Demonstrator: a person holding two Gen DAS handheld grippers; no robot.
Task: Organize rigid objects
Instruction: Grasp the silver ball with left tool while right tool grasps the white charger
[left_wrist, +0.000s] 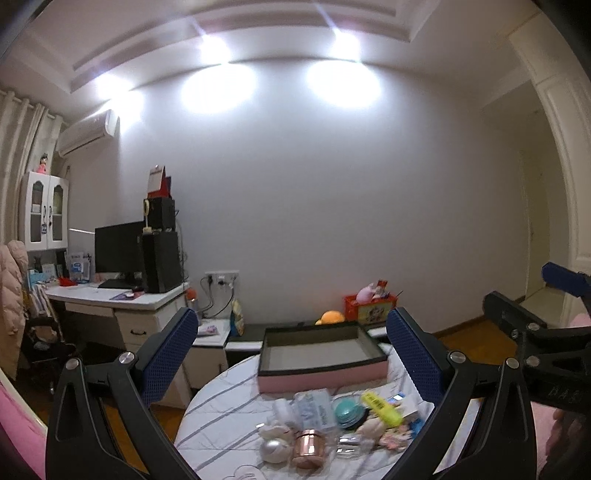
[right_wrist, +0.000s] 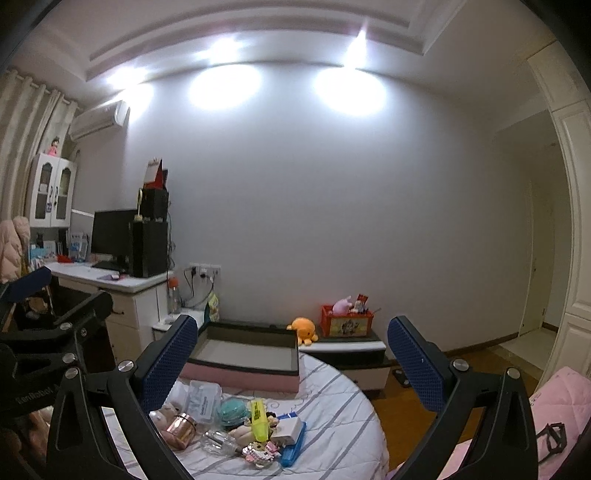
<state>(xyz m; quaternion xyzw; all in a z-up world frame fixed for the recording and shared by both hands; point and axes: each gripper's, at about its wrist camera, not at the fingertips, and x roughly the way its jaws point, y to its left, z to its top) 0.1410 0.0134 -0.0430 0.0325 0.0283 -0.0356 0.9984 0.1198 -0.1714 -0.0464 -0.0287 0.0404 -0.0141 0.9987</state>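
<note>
Both the left hand-held gripper (left_wrist: 291, 354) and right hand-held gripper (right_wrist: 291, 358) gape empty, partly hiding the blurred clutter (left_wrist: 332, 417)

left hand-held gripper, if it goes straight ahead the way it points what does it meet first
Probably the pink box at the table's far side; the left hand-held gripper is open and raised, likely passing above the small items. Depth is unclear.

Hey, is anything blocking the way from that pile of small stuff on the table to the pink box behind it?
Nothing visible does. The pink box sits open-topped just behind the pile, with only bare striped tablecloth between them. Both grippers hover open above the pile.
</note>
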